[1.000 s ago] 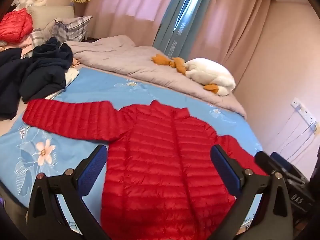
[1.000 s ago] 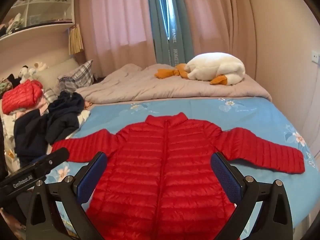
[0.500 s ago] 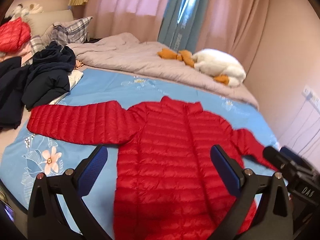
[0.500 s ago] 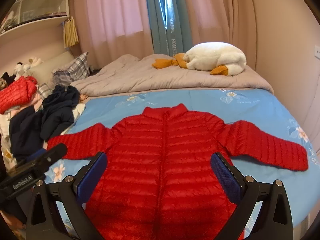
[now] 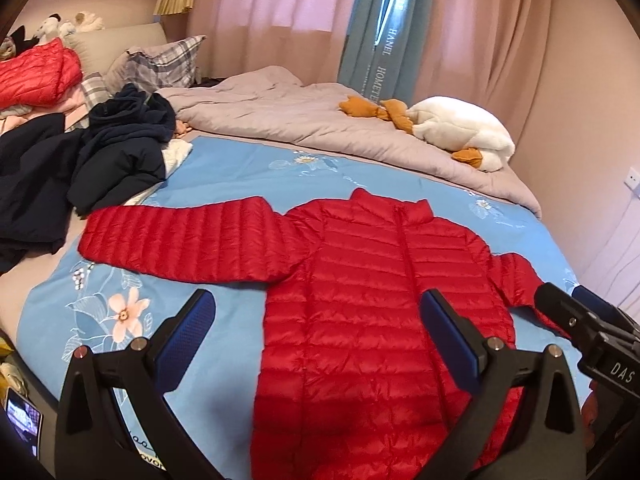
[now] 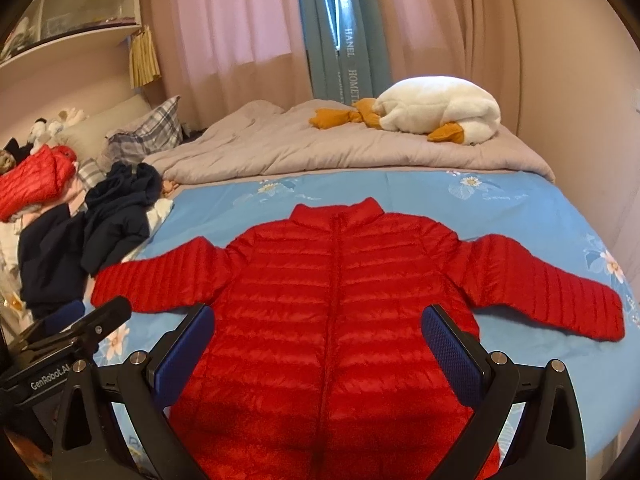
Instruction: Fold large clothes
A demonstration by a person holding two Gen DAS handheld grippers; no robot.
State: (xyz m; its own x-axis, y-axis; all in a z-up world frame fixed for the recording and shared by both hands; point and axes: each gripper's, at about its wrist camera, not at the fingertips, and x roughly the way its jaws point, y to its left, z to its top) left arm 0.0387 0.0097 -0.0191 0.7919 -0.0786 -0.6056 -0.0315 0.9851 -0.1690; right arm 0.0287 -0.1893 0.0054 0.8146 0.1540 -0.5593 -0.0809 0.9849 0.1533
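Note:
A red puffer jacket (image 5: 384, 280) lies flat, front up, on the blue floral bedsheet (image 5: 248, 172), both sleeves spread out; it also shows in the right wrist view (image 6: 336, 292). My left gripper (image 5: 318, 336) is open and empty, hovering above the jacket's hem and left side. My right gripper (image 6: 320, 348) is open and empty, hovering over the lower middle of the jacket. The right gripper's body shows at the right edge of the left wrist view (image 5: 584, 332); the left gripper's body shows at the lower left of the right wrist view (image 6: 68, 340).
A pile of dark navy clothes (image 5: 80, 160) and another red jacket (image 5: 36, 72) lie at the left by plaid pillows (image 5: 164, 64). A grey duvet (image 5: 312, 120) and a white plush goose (image 5: 456, 132) lie at the back. A wall stands right.
Both grippers have drawn back and risen slightly, so the jacket sits more centred and more of its left sleeve shows in the left wrist view. The jacket has not moved.

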